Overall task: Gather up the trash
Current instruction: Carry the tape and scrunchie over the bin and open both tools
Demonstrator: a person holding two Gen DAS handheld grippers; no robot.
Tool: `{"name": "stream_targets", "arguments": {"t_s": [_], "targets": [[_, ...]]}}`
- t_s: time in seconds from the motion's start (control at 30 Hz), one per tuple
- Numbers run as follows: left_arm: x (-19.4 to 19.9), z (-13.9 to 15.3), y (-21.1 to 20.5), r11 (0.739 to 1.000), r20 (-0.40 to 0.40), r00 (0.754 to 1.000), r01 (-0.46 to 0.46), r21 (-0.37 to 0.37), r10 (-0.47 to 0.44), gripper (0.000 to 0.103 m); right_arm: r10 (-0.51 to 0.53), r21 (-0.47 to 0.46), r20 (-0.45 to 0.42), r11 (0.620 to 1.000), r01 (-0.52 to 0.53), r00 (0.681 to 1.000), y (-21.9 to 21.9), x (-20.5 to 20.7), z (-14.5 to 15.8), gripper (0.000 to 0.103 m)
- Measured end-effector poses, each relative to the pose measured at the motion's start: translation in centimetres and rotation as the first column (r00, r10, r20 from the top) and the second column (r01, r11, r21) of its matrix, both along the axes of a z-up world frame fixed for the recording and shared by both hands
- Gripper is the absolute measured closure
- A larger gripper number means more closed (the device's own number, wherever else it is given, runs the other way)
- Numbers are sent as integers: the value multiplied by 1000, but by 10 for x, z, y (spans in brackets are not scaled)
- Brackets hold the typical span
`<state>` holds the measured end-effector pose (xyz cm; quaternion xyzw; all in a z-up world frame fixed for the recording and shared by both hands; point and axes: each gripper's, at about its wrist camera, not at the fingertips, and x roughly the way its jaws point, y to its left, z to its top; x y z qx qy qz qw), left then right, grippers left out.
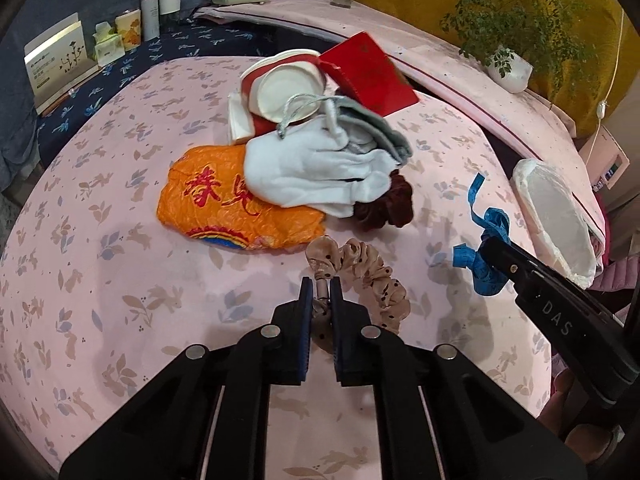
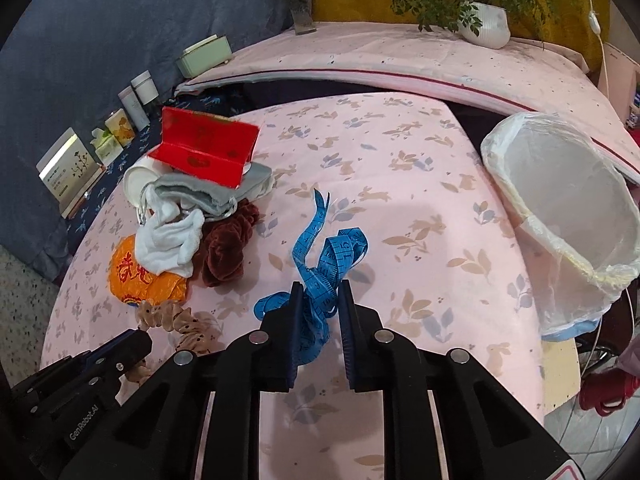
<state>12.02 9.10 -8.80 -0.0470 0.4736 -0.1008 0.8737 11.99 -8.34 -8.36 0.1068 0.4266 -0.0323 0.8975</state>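
Left gripper (image 1: 321, 290) fingers clamp a beige scrunchie (image 1: 372, 276) and right gripper (image 2: 320, 294) fingers a blue tape measure (image 2: 326, 258), best lifted clear before swinging toward the lined bin (image 2: 568, 264) at the bench's right edge.

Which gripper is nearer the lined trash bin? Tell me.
Right. The right gripper, shut on the blue tape measure, is beside the bin; the left gripper is farther, across the table.

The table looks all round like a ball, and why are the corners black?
Left wrist view: the fisheye lens bends the table into a dome, and its round edge leaves dark corners. Right wrist view: same bulge; the bin leans oddly, and soft shadows sit under the tape.
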Motion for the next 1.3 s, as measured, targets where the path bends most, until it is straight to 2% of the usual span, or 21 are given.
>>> {"name": "stream_targets", "arguments": {"t_s": [0.27, 0.53, 0.8, 1.1, 1.23, 1.3], "targets": [[3, 35, -57, 995, 75, 992, 105, 0, -104, 95, -80, 0, 80, 997, 81, 994, -51, -16, 33, 87], [9, 67, -134, 973, 150, 962, 233, -8, -229, 95, -212, -7, 143, 977, 215, 967, -127, -30, 60, 87], [19, 84, -206, 938, 191, 924, 344, -36, -331, 95, -312, -13, 158, 948, 318, 937, -187, -39, 65, 87], [33, 85, -267, 896, 187, 890, 436, -84, -416, 94, -365, 12, 138, 930, 367, 921, -229, -37, 58, 87], [38, 83, -284, 891, 179, 886, 447, -81, -428, 90, -372, 17, 132, 928, 373, 919, -237, -33, 57, 86], [40, 83, -287, 894, 180, 888, 441, -77, -423, 71, -376, 14, 132, 926, 378, 917, -239, -32, 56, 84]]}}
